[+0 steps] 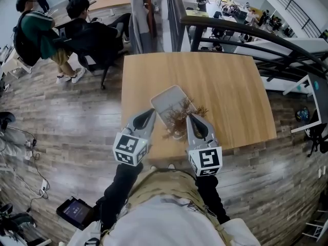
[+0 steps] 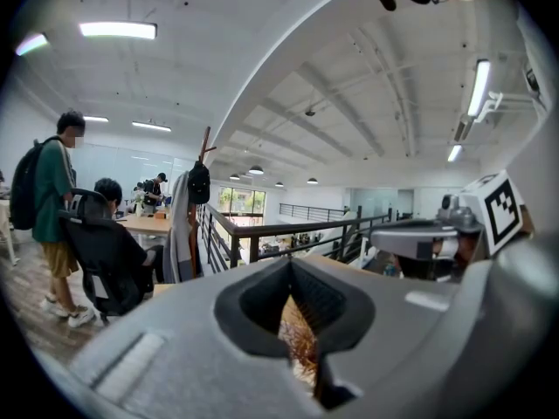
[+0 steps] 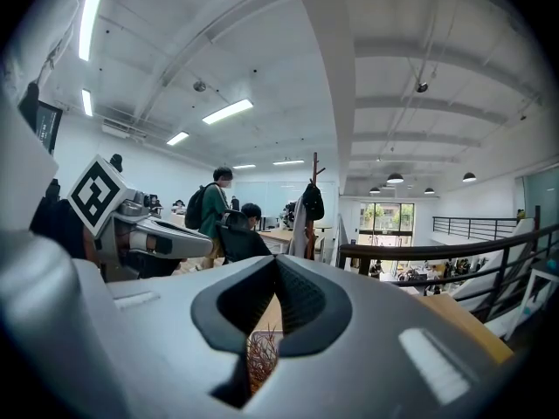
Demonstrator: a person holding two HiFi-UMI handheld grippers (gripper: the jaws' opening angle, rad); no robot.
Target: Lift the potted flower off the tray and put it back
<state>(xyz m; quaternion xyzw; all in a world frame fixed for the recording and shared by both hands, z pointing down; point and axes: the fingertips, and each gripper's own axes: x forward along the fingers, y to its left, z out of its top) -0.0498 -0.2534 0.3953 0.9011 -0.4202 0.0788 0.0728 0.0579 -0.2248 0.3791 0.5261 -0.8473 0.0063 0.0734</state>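
Observation:
A dried brown potted flower [image 1: 180, 118] stands at the near end of a pale rectangular tray [image 1: 166, 97] on the wooden table [image 1: 225, 91]. My left gripper [image 1: 151, 111] is just left of the plant, above the tray's near left edge, and its jaws are shut on nothing. My right gripper [image 1: 191, 117] is just right of the plant, at its twigs, also shut and empty. In the left gripper view the flower [image 2: 297, 334] shows through the slot below the shut tips [image 2: 291, 264]. The right gripper view shows the flower [image 3: 260, 356] the same way. The pot is mostly hidden by the twigs.
The table's near edge [image 1: 169, 155] runs just in front of the person holding the grippers. A dark railing [image 1: 241, 32] curves behind the table on the right. Two people [image 1: 77, 19] are at a desk at the back left, with an office chair [image 1: 100, 47] and a coat rack [image 1: 141, 14].

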